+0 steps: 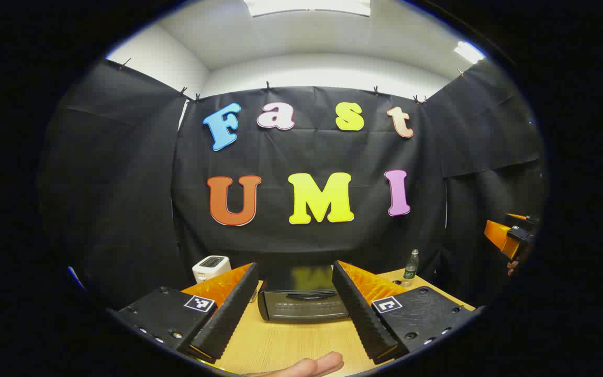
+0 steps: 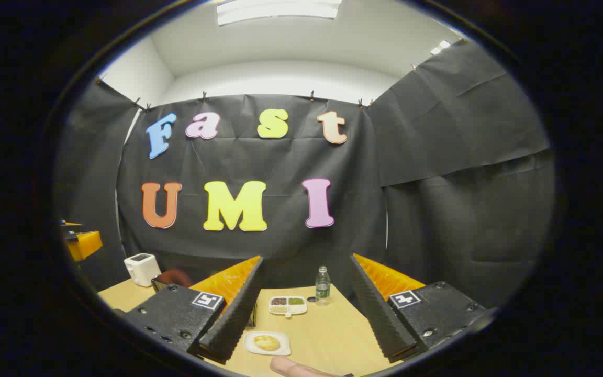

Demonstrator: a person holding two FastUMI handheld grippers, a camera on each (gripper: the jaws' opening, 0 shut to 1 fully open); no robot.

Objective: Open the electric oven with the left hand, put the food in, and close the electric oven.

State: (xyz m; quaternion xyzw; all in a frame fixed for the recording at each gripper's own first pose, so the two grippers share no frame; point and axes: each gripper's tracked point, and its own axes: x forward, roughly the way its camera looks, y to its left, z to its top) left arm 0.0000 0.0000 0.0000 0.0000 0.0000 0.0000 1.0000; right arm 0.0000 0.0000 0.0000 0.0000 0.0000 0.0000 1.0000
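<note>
- Left tool (image 1: 293, 306) gapes wide, gripping nothing, aimed at the black electric oven (image 1: 303, 298), door shut, on the wooden surface (image 1: 280, 345).
- Right tool (image 2: 306, 314) likewise wide, empty, above a golden bun (image 2: 266, 342) on a white plate (image 2: 280, 350).

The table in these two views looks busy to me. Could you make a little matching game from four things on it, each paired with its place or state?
Things:
1. oven
2. toaster
3. water bottle
4. bread

Places or states:
A. standing upright behind the divided dish
B. lying on a white plate
C. door shut, straight ahead between the left gripper fingers
D. white, at the table's far left corner

Pairs: 1-C, 2-D, 3-A, 4-B
</note>
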